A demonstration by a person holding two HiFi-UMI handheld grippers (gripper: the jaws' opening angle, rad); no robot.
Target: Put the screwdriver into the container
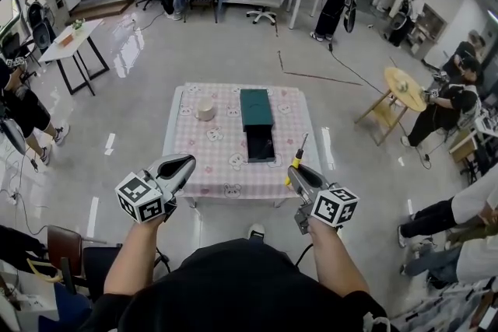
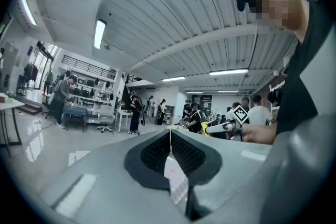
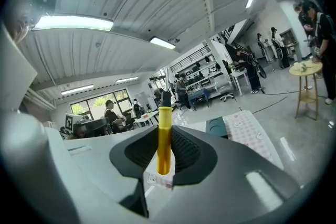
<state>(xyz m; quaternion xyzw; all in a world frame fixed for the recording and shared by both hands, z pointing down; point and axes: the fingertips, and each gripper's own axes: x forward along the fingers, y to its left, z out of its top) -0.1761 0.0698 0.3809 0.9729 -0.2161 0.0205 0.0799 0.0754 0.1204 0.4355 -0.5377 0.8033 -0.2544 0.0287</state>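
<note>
My right gripper [image 1: 293,172] is shut on a yellow-handled screwdriver [image 1: 299,152], whose dark shaft points up and away over the table's front right corner. In the right gripper view the yellow handle [image 3: 164,139] stands upright between the jaws. The dark green container [image 1: 257,120] lies in the middle of the pink checked table [image 1: 214,144], its drawer pulled out toward me and open on top. My left gripper [image 1: 184,163] hangs at the table's front left corner, shut with nothing between the jaws [image 2: 169,147].
A small beige cup [image 1: 205,110] stands on the table left of the container. A round wooden side table [image 1: 404,86] is off to the right, a white desk [image 1: 71,41] at the far left. Several people stand or sit around the room's edges.
</note>
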